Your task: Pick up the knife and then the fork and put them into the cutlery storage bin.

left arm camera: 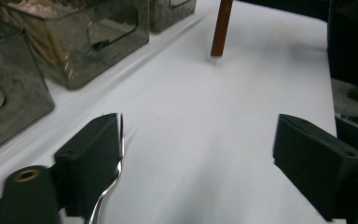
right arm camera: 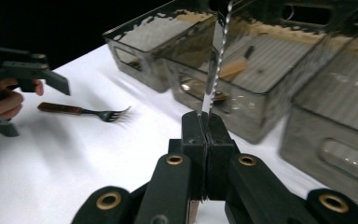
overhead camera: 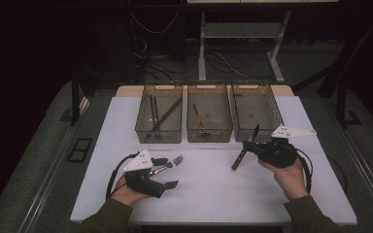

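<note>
So this looks like cutlery sorting: three smoky see-through plastic bins sit in a row at the back of the white counter, and each one seems to be for one kind of utensil, with long dark sticks in the left one and something wooden-handled in the middle one. The right claw is clenched tight on a serrated steel knife with a reddish-brown wooden handle, pinching it by the blade, so the handle hangs down toward the counter and the toothed edge sticks up toward the bins. My guess is it's held up like that so it can be carried over a bin wall and dropped in; the right-hand bin is the nearest. The left claw is released, jaws spread wide with nothing pressed between them, and the silver fork with a dark brownish handle lies flat on the counter right beside one jaw, tines pointing to the middle of the counter. From the left gripper view the fork's shiny neck runs along the inner face of that jaw, but it doesn't look gripped. The knife itself is slim, its blade bright and wavy-edged, the handle a plain straight wood piece.
</note>
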`<action>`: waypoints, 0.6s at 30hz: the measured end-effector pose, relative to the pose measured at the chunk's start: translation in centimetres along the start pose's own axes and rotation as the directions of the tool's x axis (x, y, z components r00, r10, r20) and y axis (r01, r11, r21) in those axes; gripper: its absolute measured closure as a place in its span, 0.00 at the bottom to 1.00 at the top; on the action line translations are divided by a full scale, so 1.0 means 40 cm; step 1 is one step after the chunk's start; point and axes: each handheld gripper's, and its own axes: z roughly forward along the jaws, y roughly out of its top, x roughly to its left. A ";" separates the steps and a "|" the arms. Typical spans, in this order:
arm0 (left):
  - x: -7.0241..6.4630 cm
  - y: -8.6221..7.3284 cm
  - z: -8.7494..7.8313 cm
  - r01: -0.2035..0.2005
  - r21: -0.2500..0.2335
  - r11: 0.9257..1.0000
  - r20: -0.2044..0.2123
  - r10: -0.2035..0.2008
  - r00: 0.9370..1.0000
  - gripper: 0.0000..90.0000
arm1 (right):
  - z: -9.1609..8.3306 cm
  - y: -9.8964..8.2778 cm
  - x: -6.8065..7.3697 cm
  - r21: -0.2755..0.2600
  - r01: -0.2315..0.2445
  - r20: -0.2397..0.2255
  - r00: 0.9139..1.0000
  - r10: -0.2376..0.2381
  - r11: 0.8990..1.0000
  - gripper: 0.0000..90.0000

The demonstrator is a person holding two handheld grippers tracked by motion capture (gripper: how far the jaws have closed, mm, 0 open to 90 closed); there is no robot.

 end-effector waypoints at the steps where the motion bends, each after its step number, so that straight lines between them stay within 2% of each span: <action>1: -0.001 -0.004 -0.001 0.001 0.000 1.000 0.000 -0.001 1.000 0.11 | -0.006 0.002 -0.005 0.004 -0.003 0.002 1.000 0.003 1.000 0.99; 8: -0.007 -0.028 -0.005 0.007 0.020 1.000 -0.014 -0.007 1.000 0.00 | -0.050 0.019 -0.044 0.014 0.001 0.055 0.998 -0.002 1.000 0.99; 12: -0.009 -0.029 -0.002 0.022 0.031 0.999 -0.024 -0.021 0.999 0.00 | -0.073 0.032 -0.067 0.019 0.001 0.088 0.996 -0.002 1.000 0.99; 18: -0.010 -0.029 0.003 0.007 0.051 0.999 -0.028 -0.006 1.000 0.00 | -0.105 0.050 -0.098 0.017 -0.013 0.121 0.993 0.011 1.000 0.99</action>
